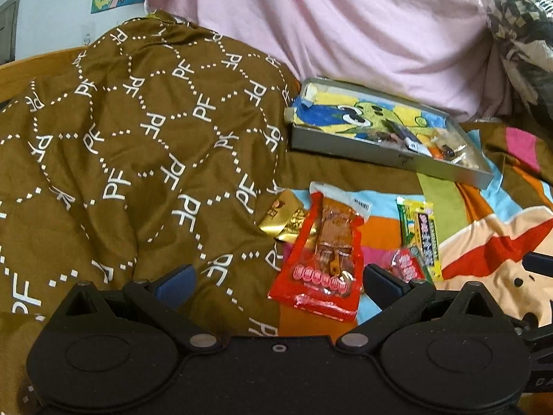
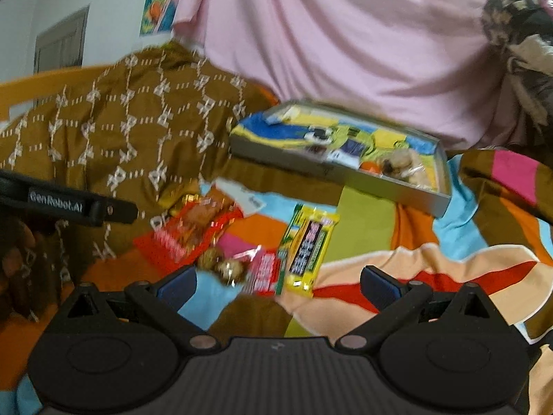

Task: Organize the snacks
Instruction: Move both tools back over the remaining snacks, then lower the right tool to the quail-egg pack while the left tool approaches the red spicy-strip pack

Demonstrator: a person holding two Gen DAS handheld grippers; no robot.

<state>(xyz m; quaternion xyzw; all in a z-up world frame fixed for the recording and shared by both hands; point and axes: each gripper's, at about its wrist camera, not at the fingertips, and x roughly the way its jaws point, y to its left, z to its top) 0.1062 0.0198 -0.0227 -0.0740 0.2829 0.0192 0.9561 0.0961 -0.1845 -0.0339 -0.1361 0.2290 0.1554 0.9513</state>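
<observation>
Loose snacks lie on a colourful bedsheet: a red packet (image 1: 319,256), a gold packet (image 1: 281,216), a yellow-green packet (image 1: 420,237) and a small red-white packet (image 1: 409,264). My left gripper (image 1: 276,282) is open just short of the red packet. In the right wrist view the yellow-green packet (image 2: 309,245), red-white packet (image 2: 264,271), a clear bag of round sweets (image 2: 224,264) and the red packet (image 2: 188,231) lie ahead of my open right gripper (image 2: 278,285). A grey tin tray (image 1: 380,154) holds several snacks at its right end; it also shows in the right view (image 2: 345,174).
A brown patterned quilt (image 1: 121,138) is heaped on the left. A pink cloth (image 1: 345,24) hangs behind the tray. A dark patterned bundle (image 1: 528,52) is at the right. The left gripper's body (image 2: 69,202) shows at the left of the right view.
</observation>
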